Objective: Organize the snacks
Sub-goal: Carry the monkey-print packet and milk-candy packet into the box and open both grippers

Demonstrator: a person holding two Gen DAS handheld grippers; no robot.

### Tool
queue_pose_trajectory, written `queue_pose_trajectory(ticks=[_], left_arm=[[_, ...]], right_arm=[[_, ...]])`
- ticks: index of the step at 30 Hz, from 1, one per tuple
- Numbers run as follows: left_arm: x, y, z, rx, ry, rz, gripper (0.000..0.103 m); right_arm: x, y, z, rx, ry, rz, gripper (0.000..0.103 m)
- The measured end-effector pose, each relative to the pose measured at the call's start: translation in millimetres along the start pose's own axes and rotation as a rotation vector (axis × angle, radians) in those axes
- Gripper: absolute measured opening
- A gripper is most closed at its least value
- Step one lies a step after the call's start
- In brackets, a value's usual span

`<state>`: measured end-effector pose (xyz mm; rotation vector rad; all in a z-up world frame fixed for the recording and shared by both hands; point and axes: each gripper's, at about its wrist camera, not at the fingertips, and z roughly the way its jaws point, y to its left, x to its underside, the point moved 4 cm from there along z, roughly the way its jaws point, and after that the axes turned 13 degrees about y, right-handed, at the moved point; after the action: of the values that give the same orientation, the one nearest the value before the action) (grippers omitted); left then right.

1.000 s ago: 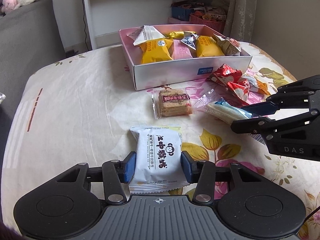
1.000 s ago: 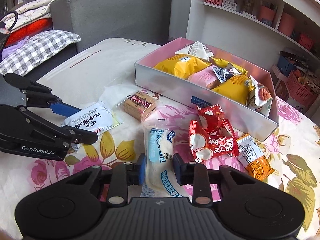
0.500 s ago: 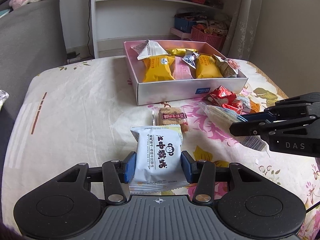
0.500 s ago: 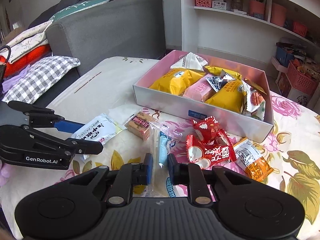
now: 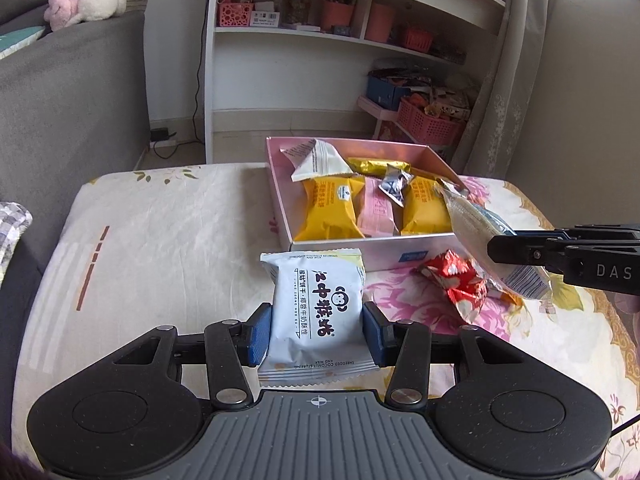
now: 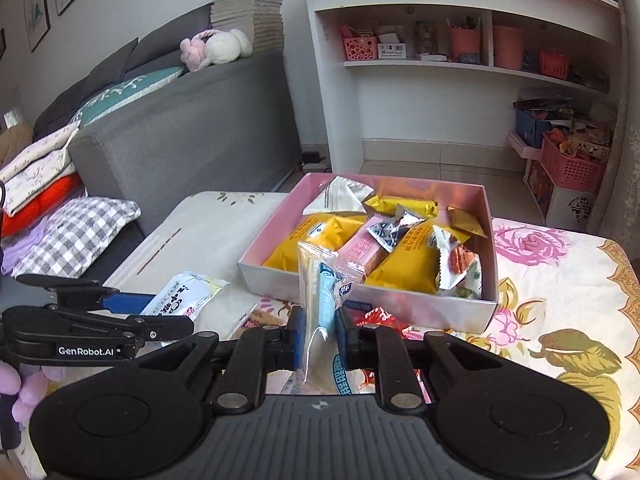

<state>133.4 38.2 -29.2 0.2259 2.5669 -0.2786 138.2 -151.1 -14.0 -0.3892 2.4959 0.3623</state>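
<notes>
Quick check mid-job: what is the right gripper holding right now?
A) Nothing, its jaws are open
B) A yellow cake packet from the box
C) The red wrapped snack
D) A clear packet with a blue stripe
D: the right gripper pinches the clear blue-striped packet between its pads, in front of the pink box.

The white snack packet (image 5: 316, 312) reads "SHREDDED COCONUT STUFFING AND MILK" under big Chinese characters. "DAS" marks the right gripper (image 5: 500, 248); "GenRobot.AI" marks the left gripper (image 6: 172, 316).

Grey sofa (image 6: 192, 128); plush toy (image 6: 216, 48), stacked books (image 6: 250, 4), white shelf (image 6: 460, 68); checked pillow (image 6: 76, 232)
</notes>
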Motion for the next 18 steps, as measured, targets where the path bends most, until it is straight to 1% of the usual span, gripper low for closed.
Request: queue_pose_trajectory(ticks=[4,8,11,13,18], left_arm=[[-22,0,8,-0.004,-0.010,-0.048,0.045],[-45,-1,17,0.007,-0.027,-0.062,0.045],[-65,2,29,0.043,-0.037,-0.104,0.045],[-78,4,37,0.070,-0.042,-0.138,0.045],[-106,9,62,0.102,-0.046,-0.211,0.045]], right_arm=[[-13,-9,5,-0.008,-0.032,0.087,0.008],[-29,-17,18,-0.024,-0.050,0.182,0.008],[-40,-24,28,-0.051,-0.064,0.250,0.008],[-47,-28,37,-0.063,-0.070,0.279,0.008],[-56,-32,57,-0.075,-0.063,0.299,0.008]])
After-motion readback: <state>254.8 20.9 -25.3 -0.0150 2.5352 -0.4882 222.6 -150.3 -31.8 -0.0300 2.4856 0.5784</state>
